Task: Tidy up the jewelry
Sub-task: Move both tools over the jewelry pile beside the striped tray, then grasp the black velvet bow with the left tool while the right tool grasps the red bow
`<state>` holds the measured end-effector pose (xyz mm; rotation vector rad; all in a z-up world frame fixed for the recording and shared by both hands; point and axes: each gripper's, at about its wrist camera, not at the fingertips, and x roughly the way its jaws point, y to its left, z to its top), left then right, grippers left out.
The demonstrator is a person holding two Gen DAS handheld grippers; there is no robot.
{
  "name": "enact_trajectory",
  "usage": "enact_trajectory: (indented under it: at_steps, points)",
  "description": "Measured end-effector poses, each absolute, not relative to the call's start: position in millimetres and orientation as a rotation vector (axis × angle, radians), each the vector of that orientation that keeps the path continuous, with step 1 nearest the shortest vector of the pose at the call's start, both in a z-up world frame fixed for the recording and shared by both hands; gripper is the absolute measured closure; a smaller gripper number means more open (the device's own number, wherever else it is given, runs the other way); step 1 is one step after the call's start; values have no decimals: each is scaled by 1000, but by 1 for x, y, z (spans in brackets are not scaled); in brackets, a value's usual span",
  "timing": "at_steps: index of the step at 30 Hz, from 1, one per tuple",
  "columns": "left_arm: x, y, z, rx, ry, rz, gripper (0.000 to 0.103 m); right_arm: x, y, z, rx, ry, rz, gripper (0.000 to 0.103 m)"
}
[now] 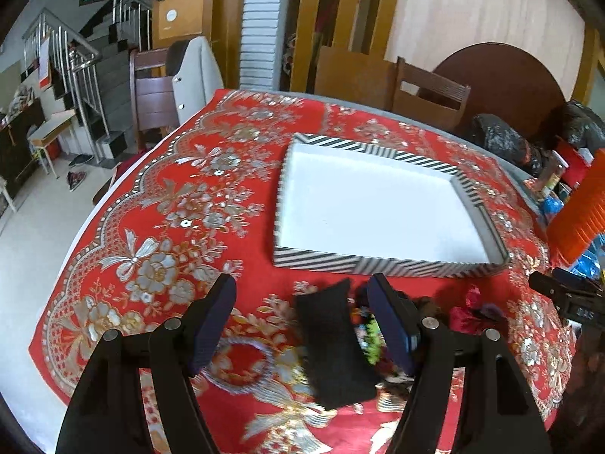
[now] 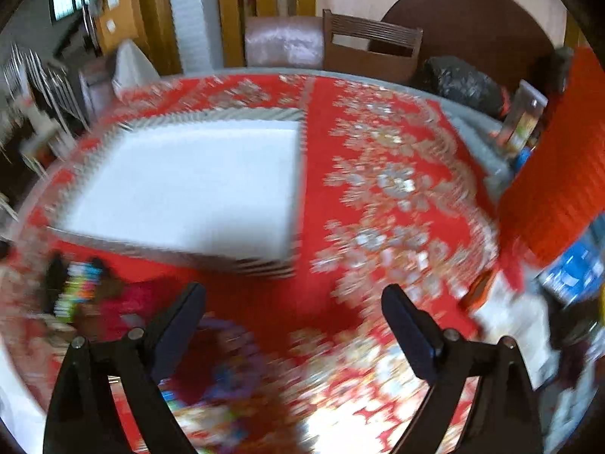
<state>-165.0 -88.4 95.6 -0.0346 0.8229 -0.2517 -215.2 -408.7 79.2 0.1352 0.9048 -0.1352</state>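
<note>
The task looked barely begun. The striped tray (image 1: pixel 389 265) sat on the counter (image 1: pixel 151 196) over a red floral cloth, and its white inside showed nothing in it in either view. The jewelry (image 1: pixel 365 335), a small heap of colourful beaded pieces with dark red bits, lay on the cloth just in front of the tray's near wall, beside a black pad (image 1: pixel 334 344). The left gripper (image 1: pixel 302 321) hung above that heap with its jaws spread wide and holding nothing; the black pad lay between them. The right gripper (image 2: pixel 295 321) was likewise open and empty over bare cloth, its view badly blurred. By this showing, every piece remained to be moved.
</note>
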Motion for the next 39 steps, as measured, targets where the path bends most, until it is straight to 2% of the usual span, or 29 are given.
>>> enact_trajectory:
  at_steps: [8,39]
  points:
    - [-190,-111,94,2,791,-261,37,-256,-369,104,112,740,-142,7]
    - [-209,-118,96,19,787,-228,37,-268,-348,104,115,752,-115,7]
